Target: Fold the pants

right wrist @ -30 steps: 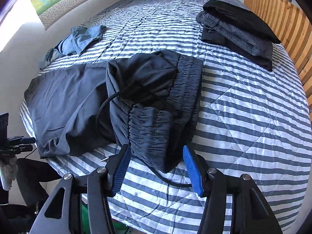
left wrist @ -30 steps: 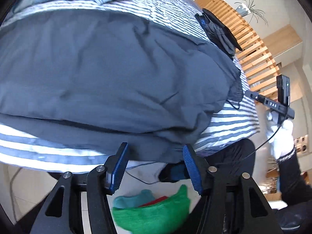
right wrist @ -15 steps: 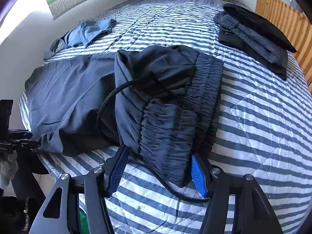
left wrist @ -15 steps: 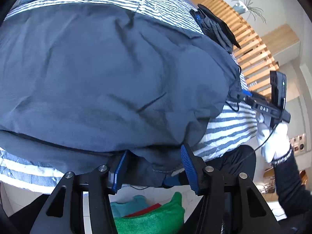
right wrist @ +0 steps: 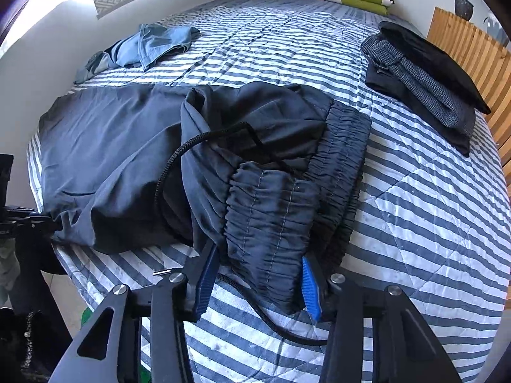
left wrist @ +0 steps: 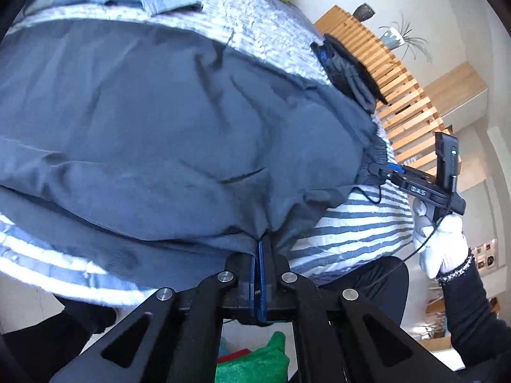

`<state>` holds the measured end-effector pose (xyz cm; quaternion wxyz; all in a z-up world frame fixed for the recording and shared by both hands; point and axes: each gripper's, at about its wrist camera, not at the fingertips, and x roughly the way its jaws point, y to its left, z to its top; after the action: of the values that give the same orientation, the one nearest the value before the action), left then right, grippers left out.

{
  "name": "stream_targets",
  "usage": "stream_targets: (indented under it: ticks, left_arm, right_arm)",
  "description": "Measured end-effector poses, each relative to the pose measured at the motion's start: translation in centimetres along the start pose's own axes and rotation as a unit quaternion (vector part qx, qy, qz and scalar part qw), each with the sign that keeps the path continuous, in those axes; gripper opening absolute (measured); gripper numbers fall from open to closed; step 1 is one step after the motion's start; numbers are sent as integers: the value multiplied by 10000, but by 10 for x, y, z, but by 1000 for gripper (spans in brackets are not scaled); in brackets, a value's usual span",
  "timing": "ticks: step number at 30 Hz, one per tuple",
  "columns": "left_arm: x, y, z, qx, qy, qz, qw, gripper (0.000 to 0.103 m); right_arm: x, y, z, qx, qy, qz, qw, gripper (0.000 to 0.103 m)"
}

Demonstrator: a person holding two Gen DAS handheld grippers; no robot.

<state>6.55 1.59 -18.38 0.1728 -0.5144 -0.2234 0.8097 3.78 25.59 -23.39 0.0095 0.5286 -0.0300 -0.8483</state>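
Dark pants (right wrist: pixel 134 146) lie crosswise, waistband (right wrist: pixel 271 210) pointing right.

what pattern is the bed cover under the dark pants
Blue-grey and white stripes with diagonal quilting; the quilted bed cover shows best in the right wrist view.

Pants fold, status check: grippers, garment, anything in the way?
Left gripper just closed, pinching pants hem at bed edge. Right gripper closing around elastic waistband. Drawstring loose across fabric; folded stack well clear.
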Motion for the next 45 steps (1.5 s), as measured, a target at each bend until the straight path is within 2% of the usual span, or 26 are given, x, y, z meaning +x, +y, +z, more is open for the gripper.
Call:
stream_targets:
  ticks: [2,4,7,9,10,12,14,16,19,23,26,28,31,34,37,40,42,45]
  left_arm:
    - [-18,-12,-10,164,-282,56,9995,1]
    - [-23,-22,-22,354,-363,120,9986,0]
    - [-5,-23,-37,663,-1,361,9972,0]
    - [7,-14,-41,593,325,421,9968,1]
    - [9,-11,-41,564,465,362,9967,1]
    - [2,-11,-41,749,663,263,9946,1]
    - [-12,-16,-42,1110,777,316,9903,3]
    - [-25,-21,-41,1349,865,447,9861,7]
    - [-40,-29,-26,1446,695,508,9857,7]
    - [-32,-44,-4,1653,482,485,9839,9]
    - [-8,-44,6,1823,629,462,9801,10]
    - [11,-41,9,1850,857,472,9779,10]
    - [36,-35,10,1801,1201,471,9751,10]
    - [46,-31,6,1903,1320,474,9717,10]
    - [46,-30,7,1922,1364,394,9710,10]
    - [44,-27,5,1944,1365,366,9707,10]
    - [42,-26,5,1883,1339,362,9723,10]
    - [38,-29,5,1918,1438,375,9701,10]
  right_arm:
    - [-7,-2,2,-10,-57,-149,9999,13]
    - [-20,-7,6,22,-171,-196,9997,12]
    - [-27,-15,7,20,-243,-314,9992,11]
    - [-16,-18,5,15,-28,-322,9995,11]
    - [-12,-17,2,-72,74,-272,9996,13]
    - [-6,-15,-2,-312,286,-233,9988,23]
    - [-11,-24,-4,-249,253,-150,9993,43]
    - [-22,-38,-4,60,17,140,9999,44]
    - [-35,-65,0,668,-363,607,9953,48]
    - [-17,-85,9,1101,-293,608,9916,50]
    - [6,-92,14,1319,8,1009,9861,50]
    - [10,-87,12,1276,5,1262,9838,50]
    - [8,-74,7,993,-42,1284,9867,50]
    - [-3,-63,7,817,-221,876,9925,24]
    - [-26,-59,21,630,-566,563,9948,12]
    - [-49,-60,53,446,-1076,100,9931,12]
    - [-52,-63,77,376,-1244,-161,9914,11]
    - [-23,-68,109,217,-1003,-349,9941,11]
